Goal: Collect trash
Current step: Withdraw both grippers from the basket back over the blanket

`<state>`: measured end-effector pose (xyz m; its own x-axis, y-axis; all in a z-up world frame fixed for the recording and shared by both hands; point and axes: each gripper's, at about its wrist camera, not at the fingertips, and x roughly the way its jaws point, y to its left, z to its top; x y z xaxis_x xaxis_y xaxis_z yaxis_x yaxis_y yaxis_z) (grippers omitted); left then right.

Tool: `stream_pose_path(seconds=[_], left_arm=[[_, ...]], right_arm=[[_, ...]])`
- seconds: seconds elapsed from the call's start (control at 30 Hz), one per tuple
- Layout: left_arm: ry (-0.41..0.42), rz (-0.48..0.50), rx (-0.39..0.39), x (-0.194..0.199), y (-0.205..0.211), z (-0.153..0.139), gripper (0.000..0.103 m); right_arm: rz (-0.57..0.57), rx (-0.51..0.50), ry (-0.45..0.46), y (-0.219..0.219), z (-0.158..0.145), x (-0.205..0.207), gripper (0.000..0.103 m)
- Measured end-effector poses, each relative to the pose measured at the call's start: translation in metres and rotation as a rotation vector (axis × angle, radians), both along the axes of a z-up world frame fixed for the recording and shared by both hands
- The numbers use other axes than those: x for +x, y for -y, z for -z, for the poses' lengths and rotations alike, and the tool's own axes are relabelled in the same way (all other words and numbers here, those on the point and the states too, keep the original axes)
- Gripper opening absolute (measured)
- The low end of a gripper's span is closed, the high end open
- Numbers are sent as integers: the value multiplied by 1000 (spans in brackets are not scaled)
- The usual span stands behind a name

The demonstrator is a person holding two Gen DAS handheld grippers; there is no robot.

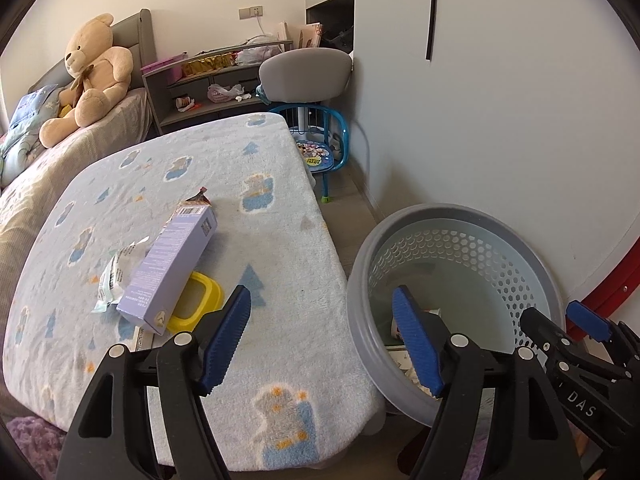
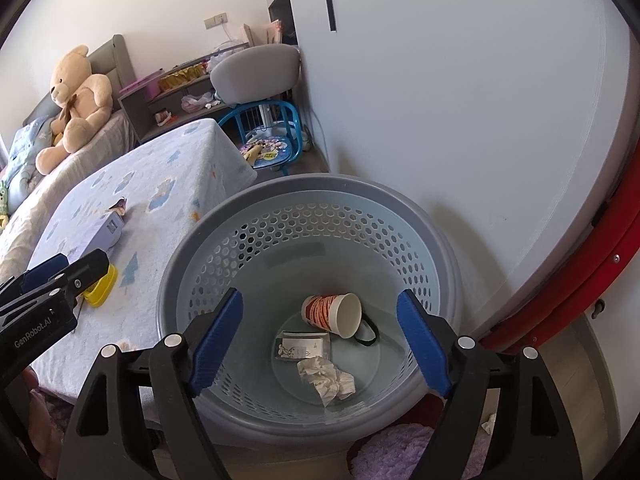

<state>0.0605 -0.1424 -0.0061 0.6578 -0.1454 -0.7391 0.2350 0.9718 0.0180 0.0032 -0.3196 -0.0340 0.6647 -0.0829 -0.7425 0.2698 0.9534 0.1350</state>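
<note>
Trash waits in two places: a paper cup (image 2: 334,314), a crumpled tissue (image 2: 327,382) and a flat packet (image 2: 302,346) already lie in the grey basket (image 2: 224,216), while a lilac carton (image 1: 170,266), a white wrapper (image 1: 116,276) and a torn foil scrap (image 1: 199,199) sit on the blanket-covered bench (image 1: 280,240). The left gripper (image 1: 324,338) hangs over the bench's edge beside the basket, jaws wide and empty. The right gripper (image 2: 320,344) hovers above the basket mouth, jaws also wide with nothing between them.

The carton lies partly on a yellow lid (image 1: 198,304); a careless grab could take both, and I cannot tell whether the lid is trash. The soft blanket may snag in the jaws. The light wrapper could slip away.
</note>
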Motion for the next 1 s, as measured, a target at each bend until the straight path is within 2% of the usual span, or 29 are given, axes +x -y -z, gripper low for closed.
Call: stream_pose_path(seconds=[0.53, 1.0], left_arm=[[-1, -145, -21, -9, -96, 2, 70], [16, -328, -5, -18, -206, 7, 70]], right_arm=[[-94, -4, 5, -67, -9, 8, 82], [-231, -19, 29, -162, -26, 37, 82]])
